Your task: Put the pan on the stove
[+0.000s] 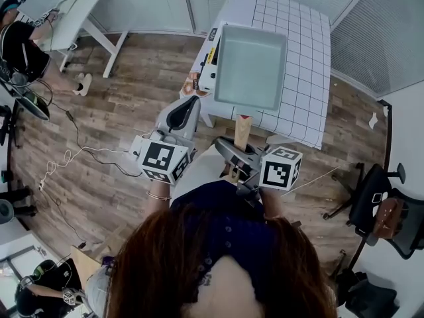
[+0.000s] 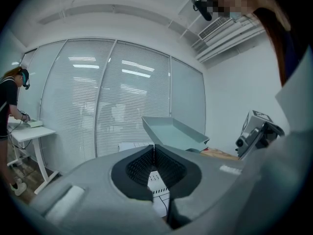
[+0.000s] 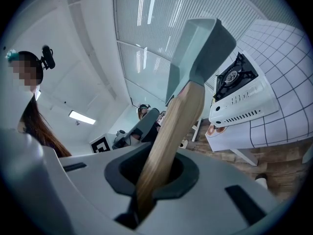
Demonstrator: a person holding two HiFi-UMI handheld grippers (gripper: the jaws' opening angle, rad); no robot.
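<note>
Pan (image 1: 250, 65) is hanging in the air above the stove (image 3: 239, 94).
Right gripper (image 1: 237, 152) is clenching its wooden handle (image 3: 171, 136); left gripper (image 1: 182, 114) is closed, empty. Keeping the pan level and centring it over the burner is advisable.

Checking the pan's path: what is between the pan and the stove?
Nothing. In the right gripper view only open air separates the pan from the stove.

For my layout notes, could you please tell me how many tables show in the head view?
2: the grid-cloth table bearing the stove, and a white desk at upper left. Others may be hidden.
</note>
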